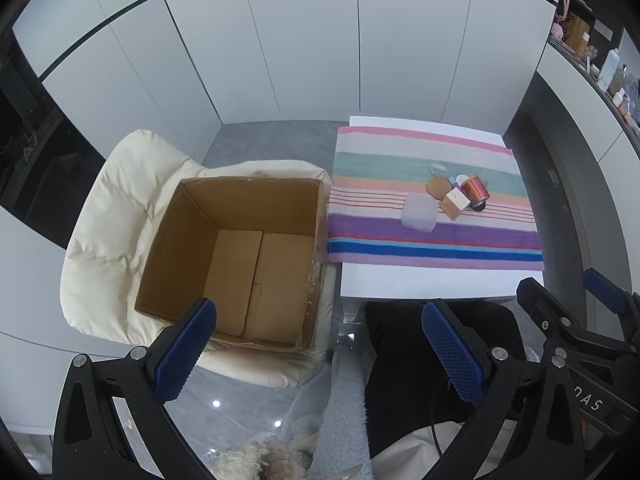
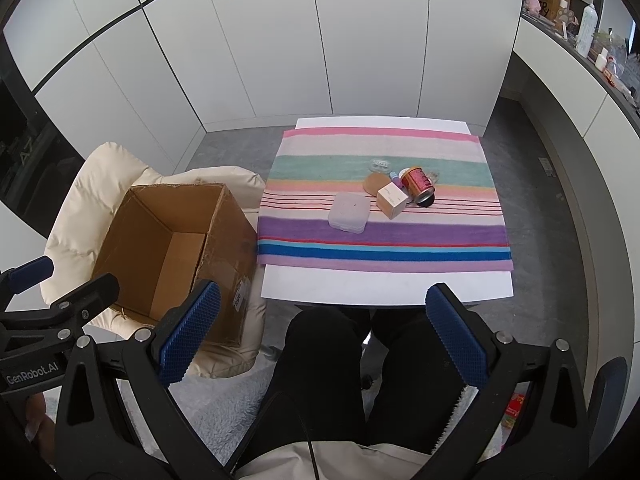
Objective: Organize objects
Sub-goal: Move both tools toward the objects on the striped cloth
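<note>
An open, empty cardboard box (image 1: 240,256) (image 2: 168,252) sits on a cream chair. On the striped cloth (image 1: 432,236) (image 2: 384,240) lie a clear plastic case (image 1: 419,213) (image 2: 349,213), a small tan and white carton (image 1: 455,203) (image 2: 392,200), a red can (image 1: 475,189) (image 2: 418,184) on its side, a brown oval piece (image 1: 437,188) (image 2: 375,182), a small purple-capped bottle (image 2: 394,179) and a small clear container (image 1: 438,168) (image 2: 380,165). My left gripper (image 1: 320,356) is open and empty, near the box's front. My right gripper (image 2: 322,340) is open and empty, in front of the table.
The white table (image 2: 384,288) carries the cloth. The cream padded chair (image 1: 108,248) stands left of it. The person's dark-trousered legs (image 2: 360,372) are below the table edge. White cabinet doors stand behind; a cluttered shelf (image 2: 592,40) runs along the right.
</note>
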`<state>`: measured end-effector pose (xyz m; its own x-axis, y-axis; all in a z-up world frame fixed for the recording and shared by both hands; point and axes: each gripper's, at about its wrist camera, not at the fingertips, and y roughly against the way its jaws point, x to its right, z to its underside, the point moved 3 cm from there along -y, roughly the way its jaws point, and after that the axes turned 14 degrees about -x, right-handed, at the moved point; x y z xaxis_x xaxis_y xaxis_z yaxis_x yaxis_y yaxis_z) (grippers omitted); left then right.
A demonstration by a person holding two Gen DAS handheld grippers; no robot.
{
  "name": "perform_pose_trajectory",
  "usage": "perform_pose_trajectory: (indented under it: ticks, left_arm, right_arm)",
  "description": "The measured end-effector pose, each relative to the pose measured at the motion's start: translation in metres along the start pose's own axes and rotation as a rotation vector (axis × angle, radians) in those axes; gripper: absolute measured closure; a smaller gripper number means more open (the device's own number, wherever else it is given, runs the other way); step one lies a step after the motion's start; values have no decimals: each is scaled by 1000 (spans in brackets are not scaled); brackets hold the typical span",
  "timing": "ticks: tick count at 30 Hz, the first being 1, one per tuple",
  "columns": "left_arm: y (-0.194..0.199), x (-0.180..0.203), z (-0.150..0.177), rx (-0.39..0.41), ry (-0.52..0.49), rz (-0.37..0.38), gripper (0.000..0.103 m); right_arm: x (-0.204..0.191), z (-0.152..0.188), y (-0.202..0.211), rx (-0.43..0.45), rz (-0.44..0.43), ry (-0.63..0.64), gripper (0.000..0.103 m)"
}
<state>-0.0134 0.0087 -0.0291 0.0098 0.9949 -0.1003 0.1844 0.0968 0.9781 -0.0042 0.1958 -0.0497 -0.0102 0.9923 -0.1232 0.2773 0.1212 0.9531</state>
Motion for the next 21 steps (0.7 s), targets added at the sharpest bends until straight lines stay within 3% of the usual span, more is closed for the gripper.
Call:
perform_pose_trajectory:
  ticks: [21]
  left_arm:
    - [-6,83,-22,-31,-57,5,0]
  right_arm:
    - [83,-15,5,25,7,-99,0]
